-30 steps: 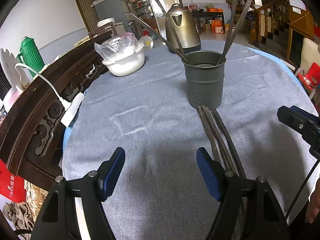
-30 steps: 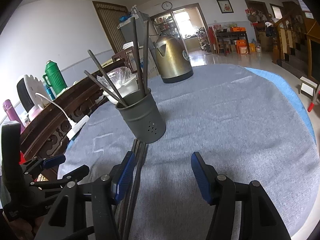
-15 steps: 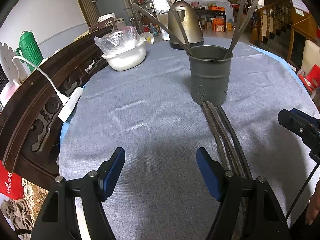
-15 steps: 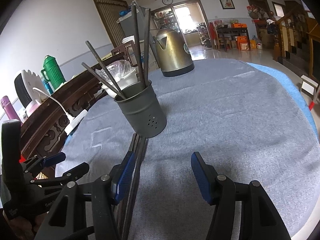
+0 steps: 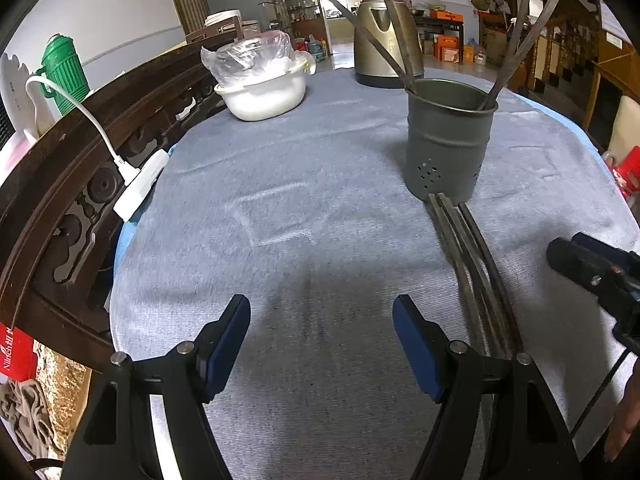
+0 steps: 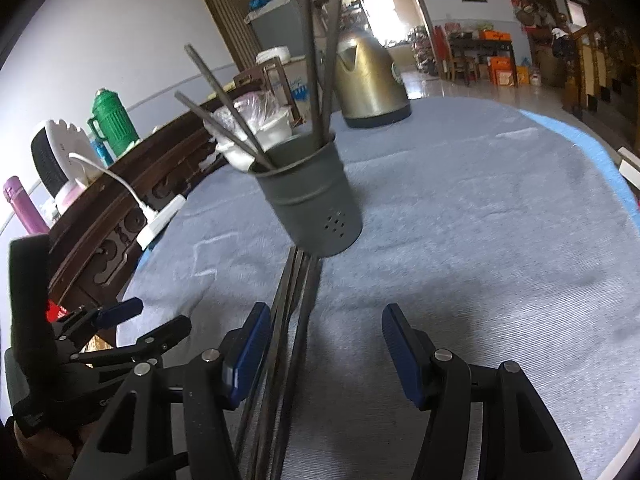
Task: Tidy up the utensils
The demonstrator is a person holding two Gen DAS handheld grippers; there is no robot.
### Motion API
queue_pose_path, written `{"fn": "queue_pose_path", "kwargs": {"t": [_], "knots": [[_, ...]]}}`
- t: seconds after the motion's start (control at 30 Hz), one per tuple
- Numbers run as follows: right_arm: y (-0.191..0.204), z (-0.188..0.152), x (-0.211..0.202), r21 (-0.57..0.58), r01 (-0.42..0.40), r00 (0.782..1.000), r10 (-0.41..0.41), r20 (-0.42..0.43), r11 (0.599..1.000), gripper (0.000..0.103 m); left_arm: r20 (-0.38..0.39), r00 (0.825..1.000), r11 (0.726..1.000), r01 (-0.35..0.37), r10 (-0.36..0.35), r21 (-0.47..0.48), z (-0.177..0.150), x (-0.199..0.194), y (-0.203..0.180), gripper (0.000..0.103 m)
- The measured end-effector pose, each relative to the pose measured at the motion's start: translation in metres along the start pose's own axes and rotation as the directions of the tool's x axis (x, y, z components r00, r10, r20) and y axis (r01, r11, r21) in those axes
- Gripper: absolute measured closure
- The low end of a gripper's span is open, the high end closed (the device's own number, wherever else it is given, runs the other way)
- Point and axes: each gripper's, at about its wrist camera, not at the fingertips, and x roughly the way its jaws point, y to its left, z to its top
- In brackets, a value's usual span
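Note:
A grey metal utensil holder (image 5: 449, 138) (image 6: 310, 196) stands on the grey tablecloth with several dark chopsticks leaning in it. More dark chopsticks (image 5: 468, 264) (image 6: 290, 320) lie side by side on the cloth, running from the holder's foot toward me. My left gripper (image 5: 322, 320) is open with only cloth between its blue pads; the lying chopsticks pass under its right finger (image 5: 416, 340). My right gripper (image 6: 324, 332) is open too, low over the cloth, and the chopsticks run beside its left finger (image 6: 250, 344).
A brass kettle (image 5: 386, 36) and a white bowl with a plastic bag (image 5: 262, 88) stand behind the holder. A carved dark wood rail (image 5: 60, 184) with a white power strip (image 5: 140, 188) borders the table's left. The right gripper's tip (image 5: 592, 268) shows at the right.
Both grippers have moved forward and a little lower, so the holder and the lying chopsticks look nearer. Neither jaw opening has changed.

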Motion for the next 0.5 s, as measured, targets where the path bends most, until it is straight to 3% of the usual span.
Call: {"fn": "queue_pose_path", "kwargs": {"t": [0.03,0.1,0.13,0.3,0.5], "knots": [[0.001,0.000,0.003,-0.003,0.000,1.000,0.000,-0.009,1.000,0.044,0.000,1.000,1.000,0.001,-0.001,-0.001,0.000,0.000,0.001,0.029],[0.005,-0.001,0.012,-0.016,0.002,0.999,-0.002,-0.049,1.000,0.061,0.000,1.000,1.000,0.001,-0.001,-0.001,-0.001,0.000,0.002,0.029],[0.007,-0.001,0.018,-0.021,0.011,0.997,-0.012,-0.076,1.000,0.064,0.000,1.000,1.000,-0.001,0.001,0.000,-0.001,0.000,0.002,0.029],[0.006,-0.001,0.035,0.020,-0.019,0.990,0.021,-0.136,1.000,0.065,0.000,1.000,1.000,-0.007,0.007,-0.001,-0.003,0.000,0.005,0.029],[0.010,-0.001,0.043,0.017,-0.027,0.988,0.030,-0.151,0.999,0.066,0.001,1.000,1.000,-0.008,0.008,-0.005,-0.004,0.000,0.008,0.029]]}}
